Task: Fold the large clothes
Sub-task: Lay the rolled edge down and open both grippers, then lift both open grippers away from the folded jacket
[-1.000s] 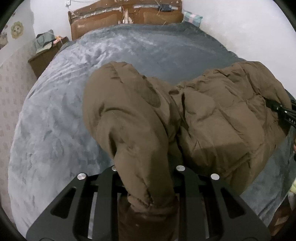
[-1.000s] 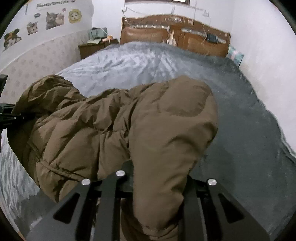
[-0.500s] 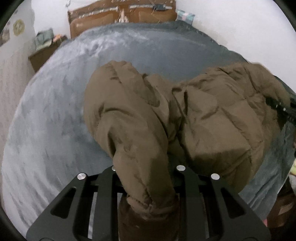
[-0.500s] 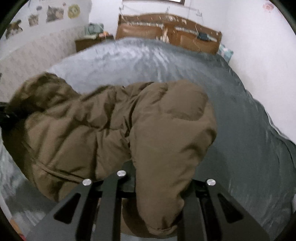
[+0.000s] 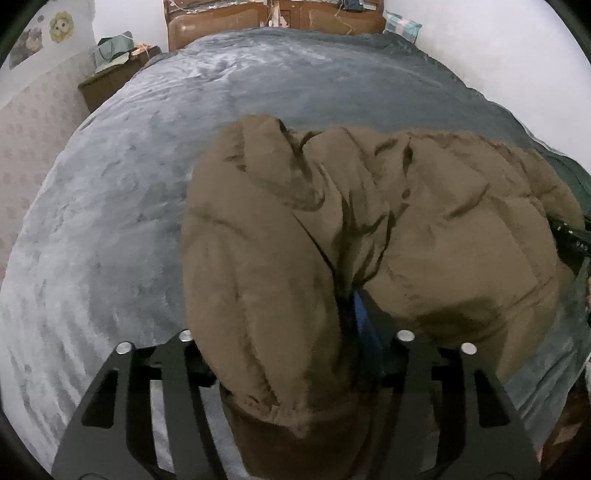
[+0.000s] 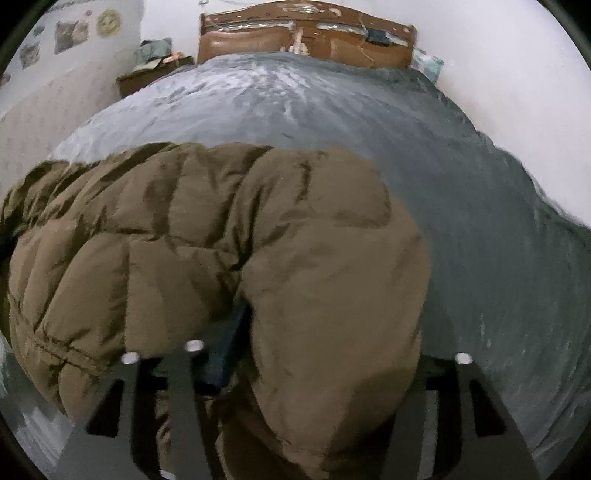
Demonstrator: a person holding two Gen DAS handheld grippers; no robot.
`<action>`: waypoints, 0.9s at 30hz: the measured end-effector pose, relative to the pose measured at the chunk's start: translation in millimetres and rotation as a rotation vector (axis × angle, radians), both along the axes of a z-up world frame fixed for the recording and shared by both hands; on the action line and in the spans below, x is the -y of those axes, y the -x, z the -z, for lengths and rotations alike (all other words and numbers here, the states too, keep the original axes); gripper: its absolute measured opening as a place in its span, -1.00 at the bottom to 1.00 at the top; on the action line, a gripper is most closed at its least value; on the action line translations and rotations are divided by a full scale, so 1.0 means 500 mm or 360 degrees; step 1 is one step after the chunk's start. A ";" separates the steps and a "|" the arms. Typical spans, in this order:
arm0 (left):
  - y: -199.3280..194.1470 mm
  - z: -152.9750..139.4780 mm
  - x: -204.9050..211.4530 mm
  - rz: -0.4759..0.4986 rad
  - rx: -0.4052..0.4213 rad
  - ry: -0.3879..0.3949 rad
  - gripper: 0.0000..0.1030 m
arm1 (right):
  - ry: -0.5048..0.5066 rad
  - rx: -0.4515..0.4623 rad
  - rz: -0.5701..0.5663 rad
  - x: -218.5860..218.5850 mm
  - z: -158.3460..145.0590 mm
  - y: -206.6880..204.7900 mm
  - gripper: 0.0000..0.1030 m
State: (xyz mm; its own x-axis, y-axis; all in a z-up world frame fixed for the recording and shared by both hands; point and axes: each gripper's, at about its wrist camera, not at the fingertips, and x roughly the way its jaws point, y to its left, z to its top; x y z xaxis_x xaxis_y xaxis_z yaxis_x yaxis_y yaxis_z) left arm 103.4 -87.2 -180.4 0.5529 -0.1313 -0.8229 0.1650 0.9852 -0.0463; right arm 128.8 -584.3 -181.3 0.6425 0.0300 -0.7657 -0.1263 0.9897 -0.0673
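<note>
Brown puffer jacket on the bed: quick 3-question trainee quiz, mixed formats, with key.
1. True or false: the brown quilted puffer jacket lies on a grey plush bedspread.
2. What lies between the left gripper jaws? A) a sleeve of the jacket B) a pillow C) nothing
3. Fill in: the wooden headboard stands at the ___ end of the bed, seen from the right gripper.

Key: 1 true; 2 A; 3 far.

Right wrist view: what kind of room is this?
A bedroom, most likely at home. A wide bed with a grey blanket fills the view, a brown wooden headboard stands against the far wall, and a small bedside cabinet sits beside it. The brown puffy jacket lies on the blanket.
</note>
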 end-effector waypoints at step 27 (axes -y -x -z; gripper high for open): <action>0.260 -0.082 -0.069 -0.0245 0.0345 -0.0074 0.94 | -0.0024 0.0309 0.0349 -0.015 0.031 0.197 0.88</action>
